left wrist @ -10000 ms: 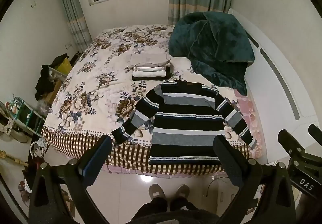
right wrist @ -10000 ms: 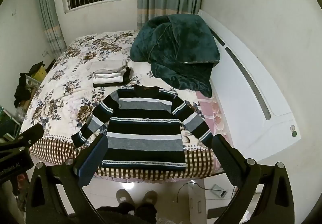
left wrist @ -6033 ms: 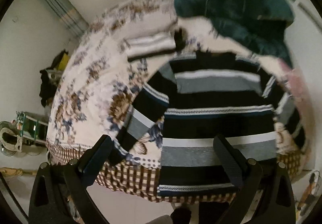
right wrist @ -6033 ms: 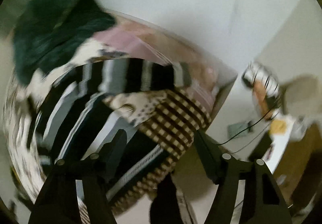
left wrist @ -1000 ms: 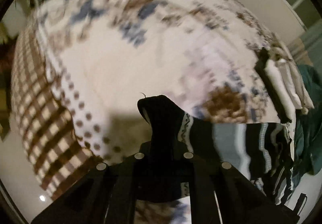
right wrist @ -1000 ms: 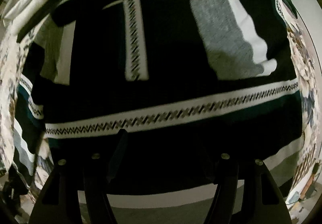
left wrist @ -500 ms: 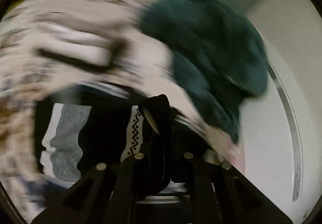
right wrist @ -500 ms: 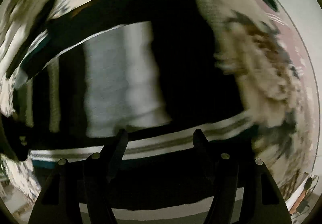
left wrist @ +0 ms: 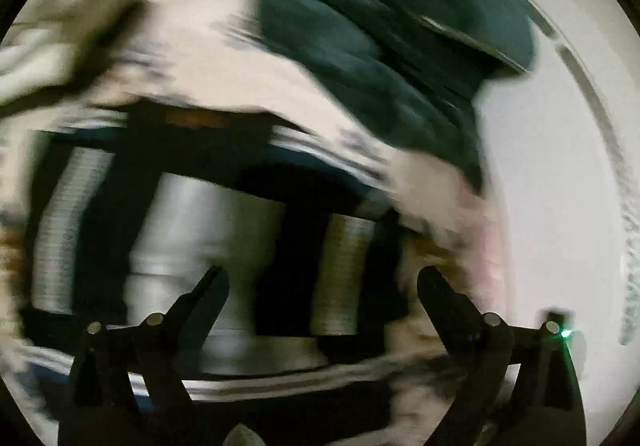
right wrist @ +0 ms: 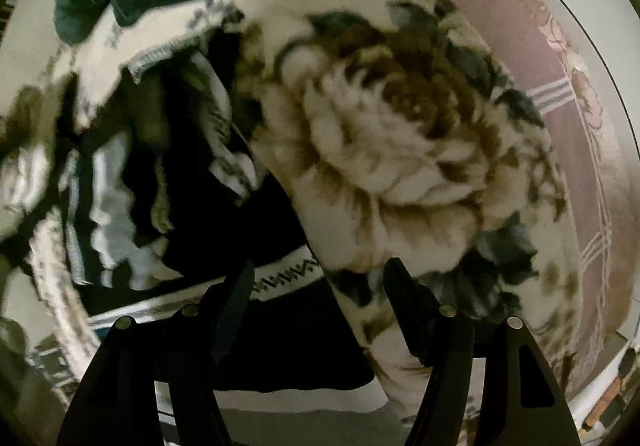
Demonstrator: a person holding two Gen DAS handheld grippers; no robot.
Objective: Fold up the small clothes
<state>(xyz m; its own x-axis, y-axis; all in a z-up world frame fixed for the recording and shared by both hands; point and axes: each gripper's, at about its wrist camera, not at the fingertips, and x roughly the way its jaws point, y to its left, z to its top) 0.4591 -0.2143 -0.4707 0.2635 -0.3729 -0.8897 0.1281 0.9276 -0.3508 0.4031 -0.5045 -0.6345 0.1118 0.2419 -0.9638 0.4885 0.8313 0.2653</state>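
Striped sweater (left wrist: 208, 246) spread on the floral bedspread (right wrist: 400, 149), partly folded, with grey, white and black bands running crosswise in the left wrist view and a zigzag-patterned hem band (right wrist: 288, 272) near the lower centre of the right wrist view. Left gripper (left wrist: 322, 282) poised over the sweater's body, jaws spread wide and gripping nothing. Right gripper (right wrist: 318, 274) low over the sweater's right edge where dark knit meets the bedspread, jaws likewise parted and empty, the hem band showing just between them. Dark green blanket (left wrist: 380, 25) heaped farther up the bed, close to the sweater's collar end; white headboard (left wrist: 560, 165) off to the right. Both views blurred, so fine detail of the folds hard to judge. Probably mid-fold, sleeves tucked in and a lengthwise fold to come. For a clean fold: best to pinch both layers of the hem at matching corners, one per gripper, closing fully on the knit before lifting; lift only enough to clear the bedspread, carry toward the collar evenly so stripes line up, and lay down flat. Worth avoiding any snag on the fluffy bedspread pile or a drag into the blanket.
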